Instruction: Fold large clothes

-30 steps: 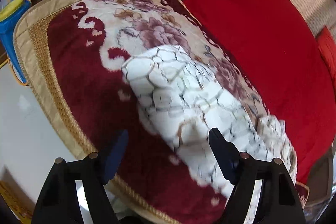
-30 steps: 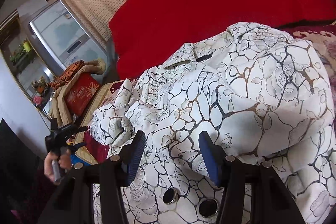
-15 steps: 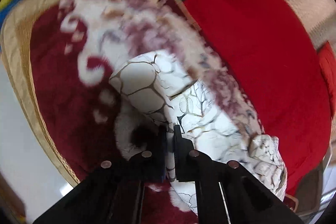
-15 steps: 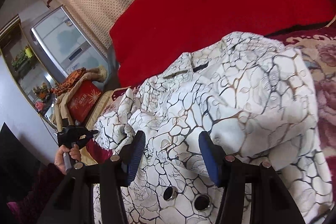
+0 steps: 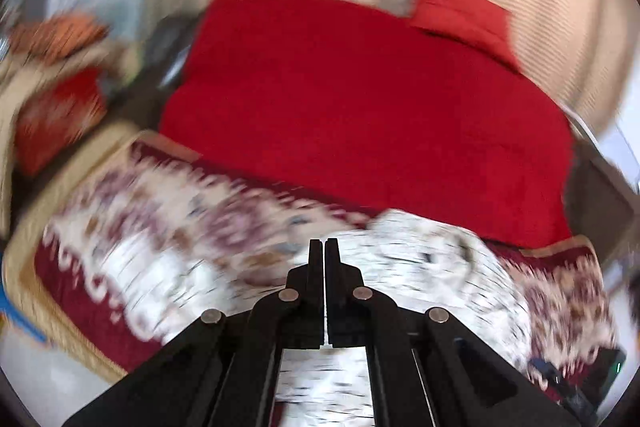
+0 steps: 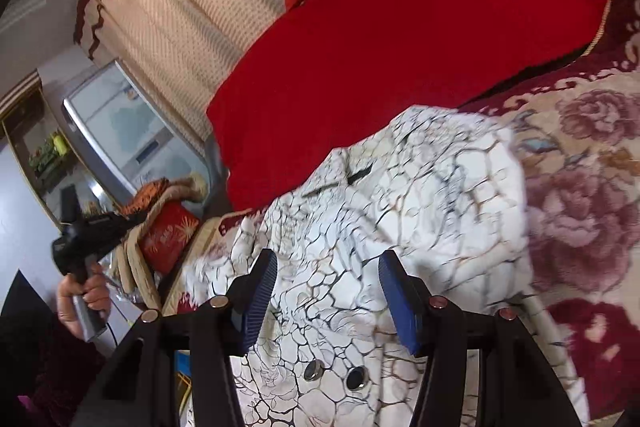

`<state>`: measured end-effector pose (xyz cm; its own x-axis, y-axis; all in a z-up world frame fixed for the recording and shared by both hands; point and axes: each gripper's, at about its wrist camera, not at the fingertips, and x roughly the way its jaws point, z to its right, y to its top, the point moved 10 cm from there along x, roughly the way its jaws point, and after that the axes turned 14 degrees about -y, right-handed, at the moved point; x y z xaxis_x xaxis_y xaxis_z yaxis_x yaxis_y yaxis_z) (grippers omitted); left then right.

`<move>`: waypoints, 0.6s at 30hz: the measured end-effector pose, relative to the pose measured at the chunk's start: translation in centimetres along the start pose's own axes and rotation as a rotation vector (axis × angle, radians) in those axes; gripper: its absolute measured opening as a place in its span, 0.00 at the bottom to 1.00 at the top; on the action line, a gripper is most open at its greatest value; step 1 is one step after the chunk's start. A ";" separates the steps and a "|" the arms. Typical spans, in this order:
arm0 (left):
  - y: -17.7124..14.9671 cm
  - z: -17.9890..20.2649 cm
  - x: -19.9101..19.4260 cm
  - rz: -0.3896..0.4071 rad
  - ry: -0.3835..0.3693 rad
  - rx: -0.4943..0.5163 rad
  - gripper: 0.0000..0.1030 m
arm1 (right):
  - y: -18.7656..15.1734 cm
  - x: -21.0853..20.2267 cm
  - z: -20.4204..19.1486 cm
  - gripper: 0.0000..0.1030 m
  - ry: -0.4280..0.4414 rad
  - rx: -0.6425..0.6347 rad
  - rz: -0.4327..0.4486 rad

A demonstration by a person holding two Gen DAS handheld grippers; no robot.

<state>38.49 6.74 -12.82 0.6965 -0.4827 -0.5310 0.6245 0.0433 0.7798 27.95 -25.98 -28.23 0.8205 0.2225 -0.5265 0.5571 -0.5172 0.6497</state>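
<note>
Garment (image 6: 420,195) beneath parted right hand-held gripper (image 6: 328,291)

left tongs (image 5: 324,247) closed from wide open, lifted above the white crackle-print garment (image 6: 400,207), left-wrist view now blurred

No text, label or number can be read in either view. The red box (image 6: 170,237) at far left in the right wrist view bears gold marks beside a gold starburst, too small to make out; the left wrist view is blurred throughout.
</note>
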 end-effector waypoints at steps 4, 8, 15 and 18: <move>1.5 4.1 -0.5 0.031 -0.041 0.037 0.01 | 0.8 -1.4 1.8 0.62 -0.010 0.035 0.011; 0.6 -1.5 -1.5 0.046 0.039 -0.094 0.76 | 0.8 -2.4 3.2 0.69 -0.010 0.051 0.009; -8.0 -20.2 -3.7 0.036 0.200 -0.512 0.78 | -1.0 0.5 1.8 0.70 0.002 0.049 -0.078; -12.8 -25.6 -3.3 0.035 0.195 -0.704 0.77 | -2.3 2.1 -0.2 0.70 -0.002 -0.013 -0.107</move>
<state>37.23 30.22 -29.56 0.7293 -0.3092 -0.6104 0.6344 0.6398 0.4339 28.38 -24.13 -30.67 0.7561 0.2742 -0.5942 0.6430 -0.4802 0.5967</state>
